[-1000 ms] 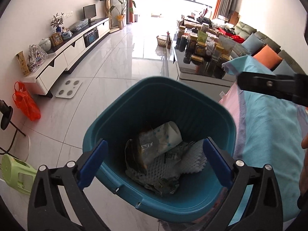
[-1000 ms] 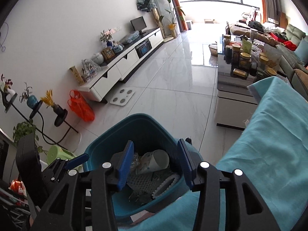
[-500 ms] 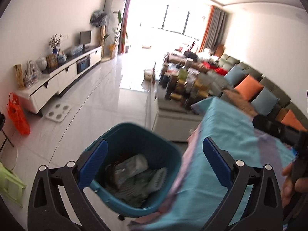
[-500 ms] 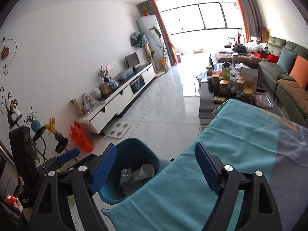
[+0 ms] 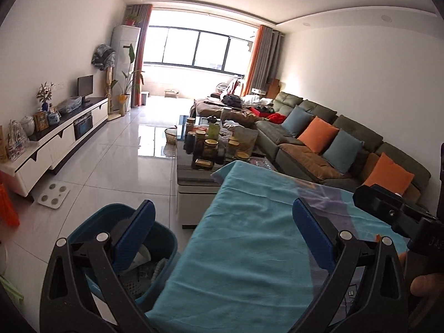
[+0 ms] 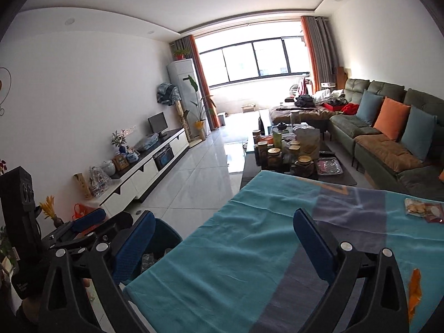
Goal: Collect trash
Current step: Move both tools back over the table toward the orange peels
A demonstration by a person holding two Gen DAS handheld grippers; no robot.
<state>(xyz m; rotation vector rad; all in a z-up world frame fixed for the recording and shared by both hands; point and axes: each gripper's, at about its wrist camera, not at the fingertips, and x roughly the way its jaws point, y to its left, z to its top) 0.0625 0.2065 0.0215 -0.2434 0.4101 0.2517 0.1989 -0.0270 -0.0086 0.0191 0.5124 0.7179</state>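
Big table (image 6: pixel 222 263) w/ a teal cloth fills the lower centre and right of both views. Bin (image 5: pixel 166 245), dark teal, sits at lower left of both views, tucked against the table's left edge; wrappers and a bit of mesh foam show inside, partly hidden behind the left gripper's finger.

Left gripper (image 5: pixel 223 229): fingers spread wide, nothing between them, hanging over the table's left part w/ its left finger above the bin. Right gripper (image 6: pixel 222 238): also wide apart, empty, over the table's mid-left.

Trash left on the cloth, seen only in the right wrist view: a flat snack packet (image 6: pixel 423 210) at mid-right edge of frame, and an orange scrap (image 6: pixel 414 291) at lower right edge. Left view shows none of it.

Key relation: both pieces lie to the right of the right gripper's fingers, i.e. away from the bin. Packet is farther forward, long axis roughly across the frame; scrap is closer in, long axis running up-down the frame. Right gripper looks clearly nearer to both; left one is bin-side. I'd guess the right swings rightwards next, prob. to the scrap first, turning so the fingers close across its narrow width.
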